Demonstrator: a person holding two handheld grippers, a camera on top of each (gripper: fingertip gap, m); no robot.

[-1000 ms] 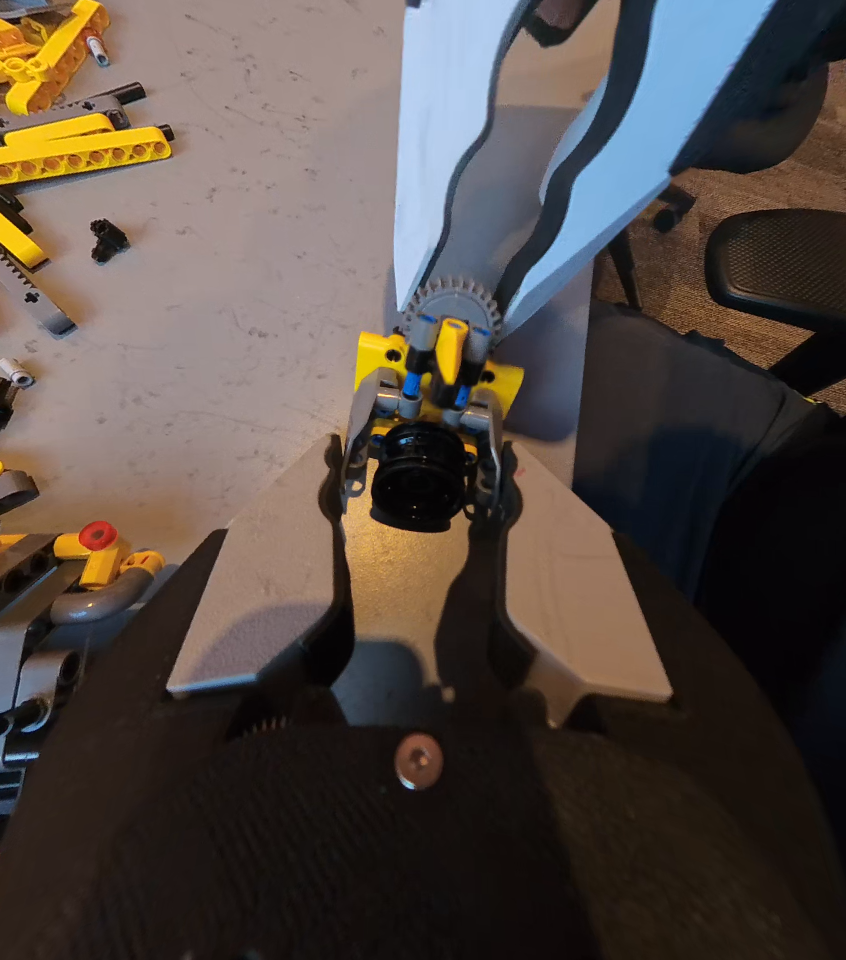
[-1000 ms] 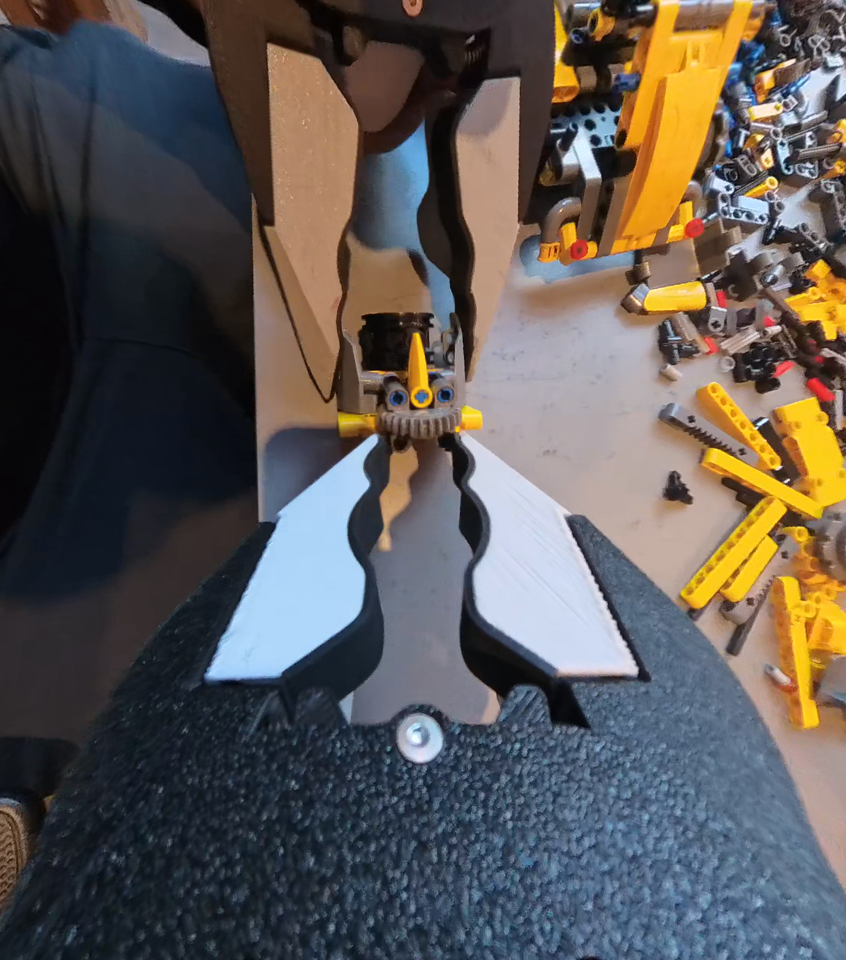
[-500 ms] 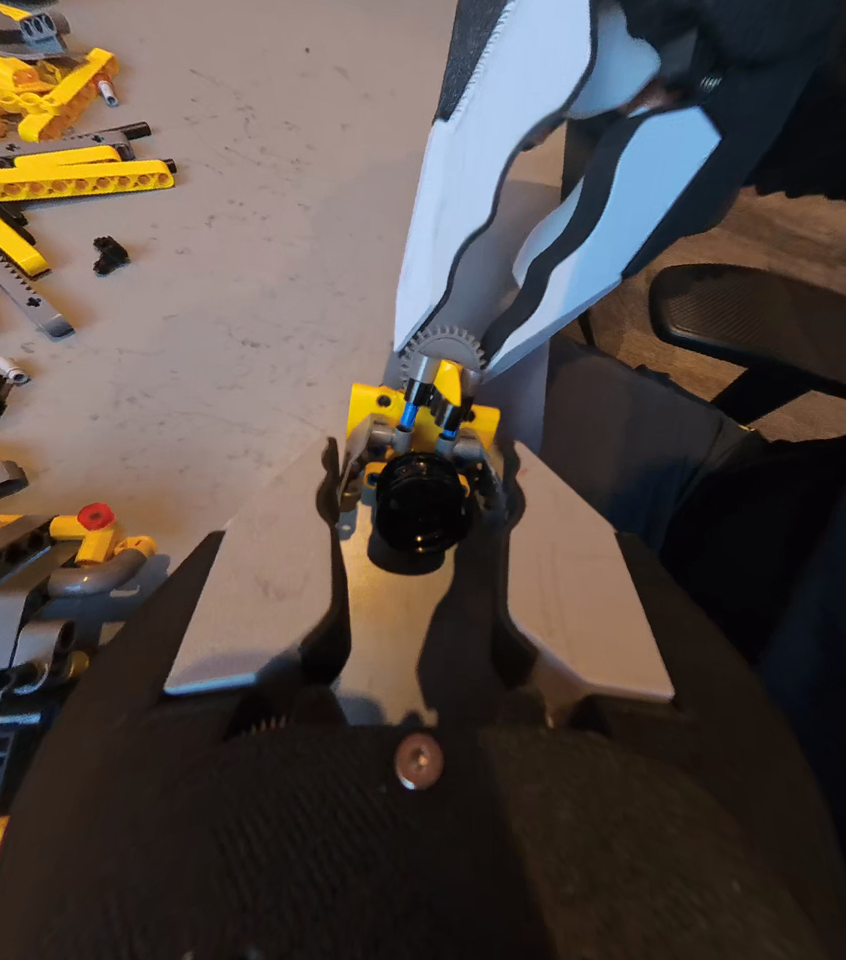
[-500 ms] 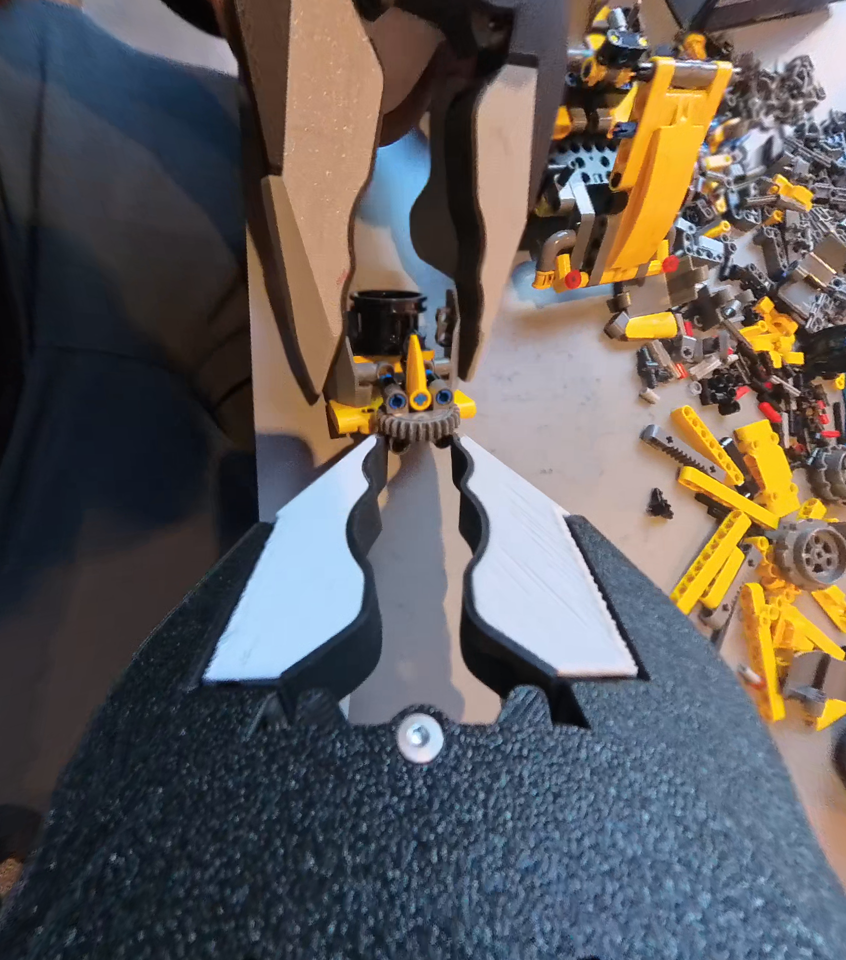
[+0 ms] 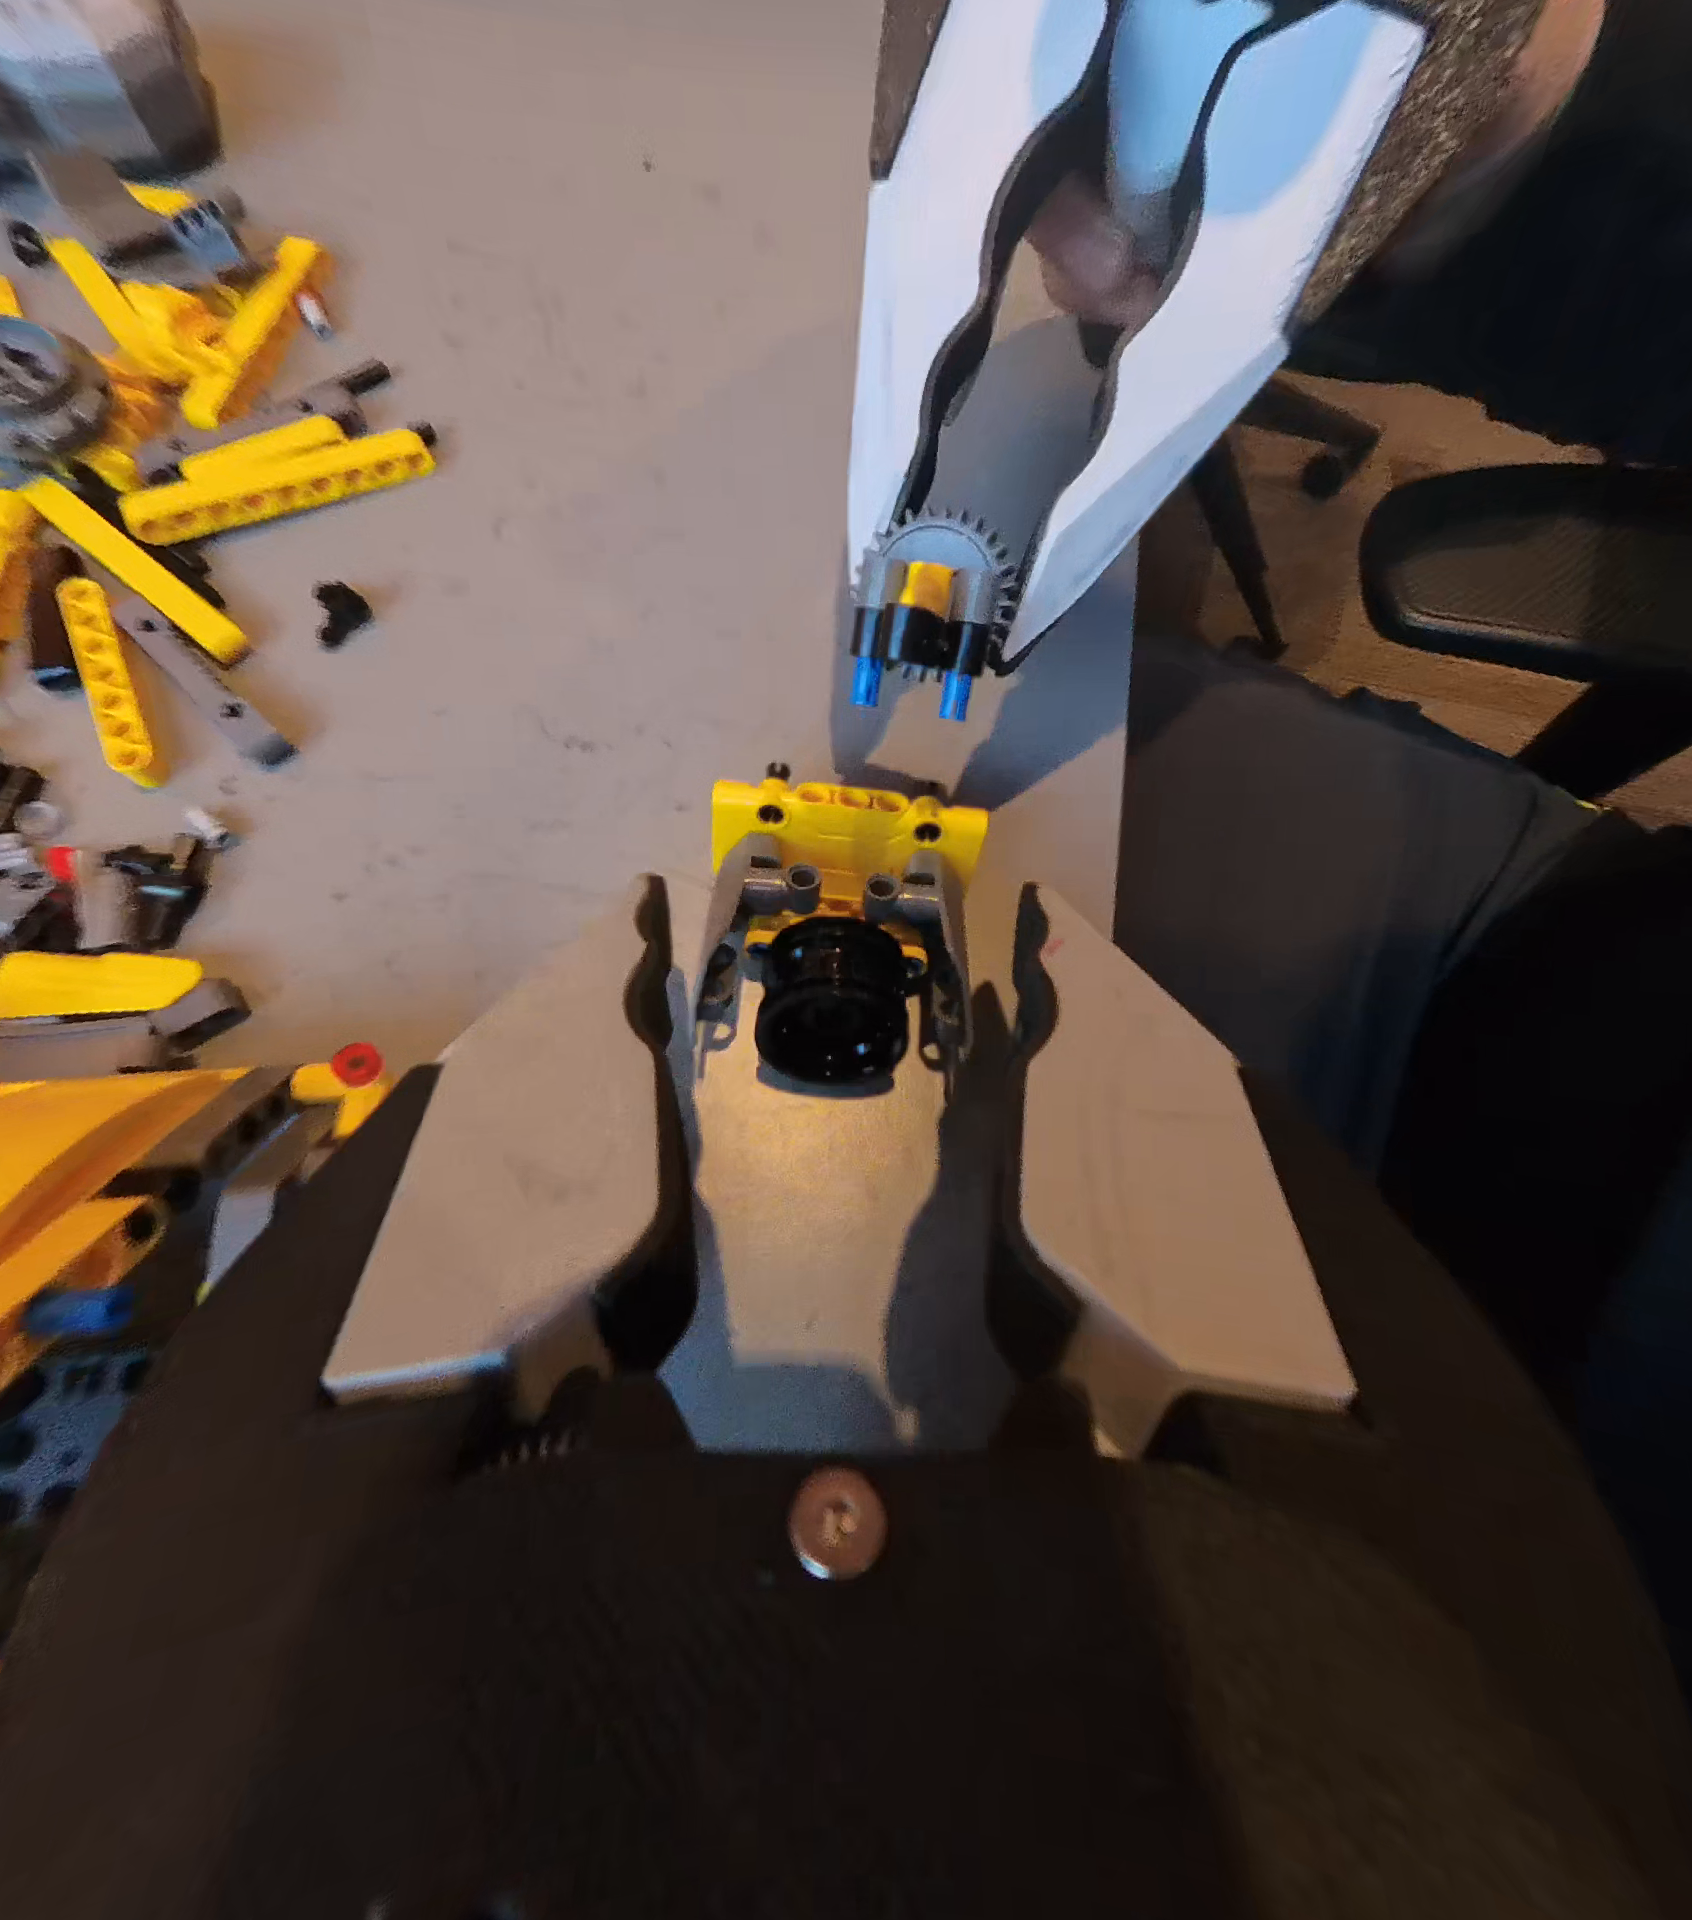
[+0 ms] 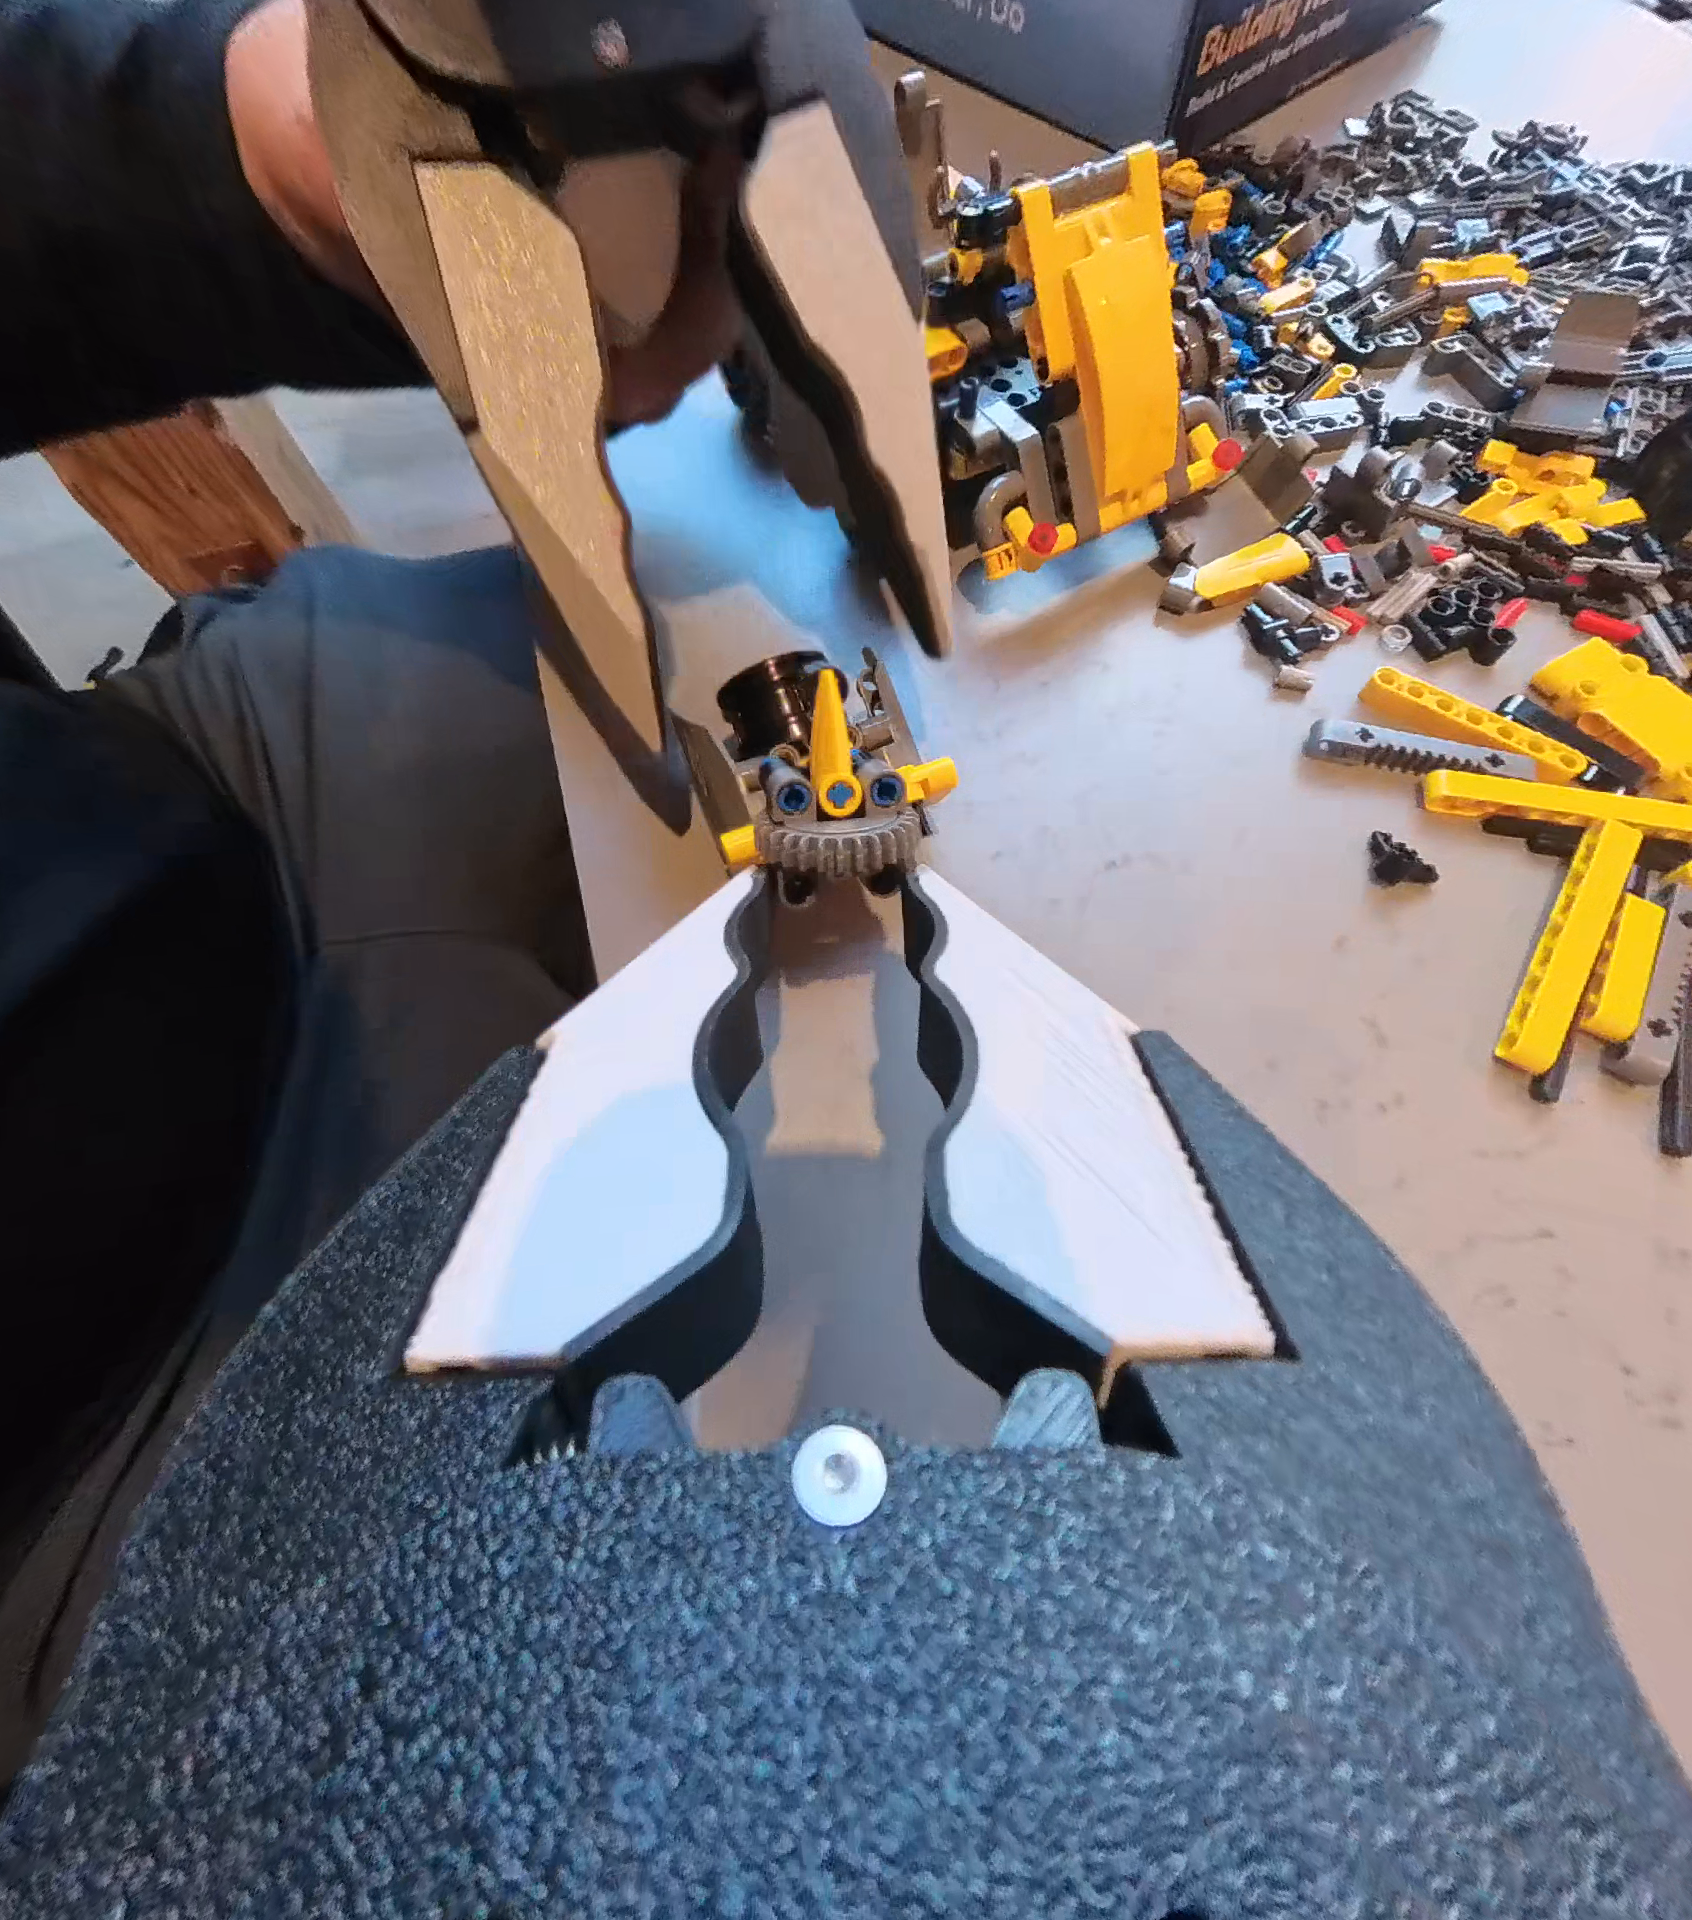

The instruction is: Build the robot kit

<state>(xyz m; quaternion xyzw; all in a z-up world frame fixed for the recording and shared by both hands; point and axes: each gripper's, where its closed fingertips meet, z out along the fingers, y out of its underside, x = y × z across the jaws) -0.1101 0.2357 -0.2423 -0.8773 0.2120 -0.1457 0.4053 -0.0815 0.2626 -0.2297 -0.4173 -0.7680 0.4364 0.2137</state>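
We note left gripper (image 5: 837, 966) jaws spread, flanking yellow-grey brick assembly with black hub (image 5: 847, 914) | right gripper (image 6: 837, 883) jaws clamped on toothed grey gear with blue pins (image 6: 840, 831)

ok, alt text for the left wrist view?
The left tool sits open around a small yellow and grey brick assembly with a black hub near the table edge. Just beyond it, apart, the right tool grips a grey gear piece with two blue pins. Loose yellow beams lie at left.
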